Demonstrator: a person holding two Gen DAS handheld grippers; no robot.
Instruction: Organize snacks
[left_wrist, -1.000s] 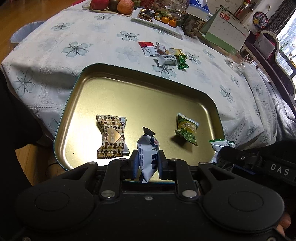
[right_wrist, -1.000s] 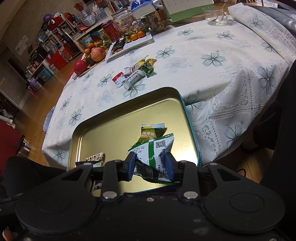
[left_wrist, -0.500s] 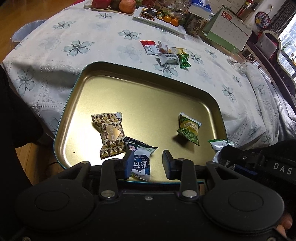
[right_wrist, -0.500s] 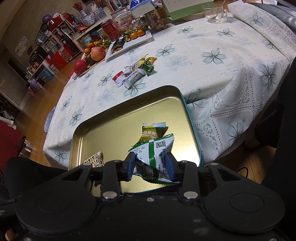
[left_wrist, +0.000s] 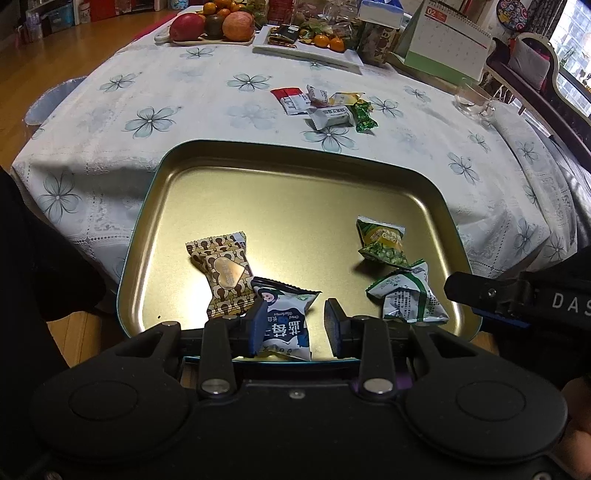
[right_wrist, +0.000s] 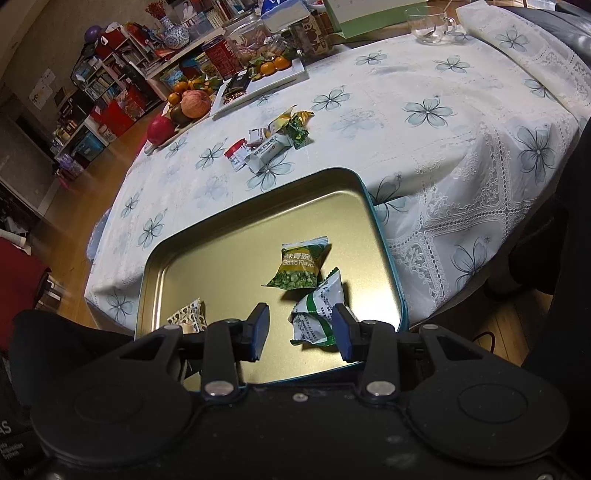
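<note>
A gold metal tray (left_wrist: 295, 173) lies at the near edge of the table. On it rest a brown patterned packet (left_wrist: 221, 273), a green pea packet (left_wrist: 382, 242), a white-and-green packet (left_wrist: 406, 295) and a blue-and-white packet (left_wrist: 286, 325). My left gripper (left_wrist: 295, 310) stands open over the blue-and-white packet, which lies flat between the fingers. My right gripper (right_wrist: 300, 312) is open too. The white-and-green packet (right_wrist: 317, 314) sits on the tray (right_wrist: 236, 236) against its right finger, just below the green pea packet (right_wrist: 301, 267).
Several loose snack packets (left_wrist: 325, 107) lie on the flowered tablecloth beyond the tray. Farther back stand a fruit board (left_wrist: 214, 26), a white plate with oranges (left_wrist: 310, 48), a desk calendar (left_wrist: 447, 40) and a glass cup (left_wrist: 472, 103). The table edge drops off at both sides.
My left gripper opened and the blue-and-white packet dropped flat onto the tray beside the patterned one. My right gripper opened and the white-and-green packet came to rest on the tray.
</note>
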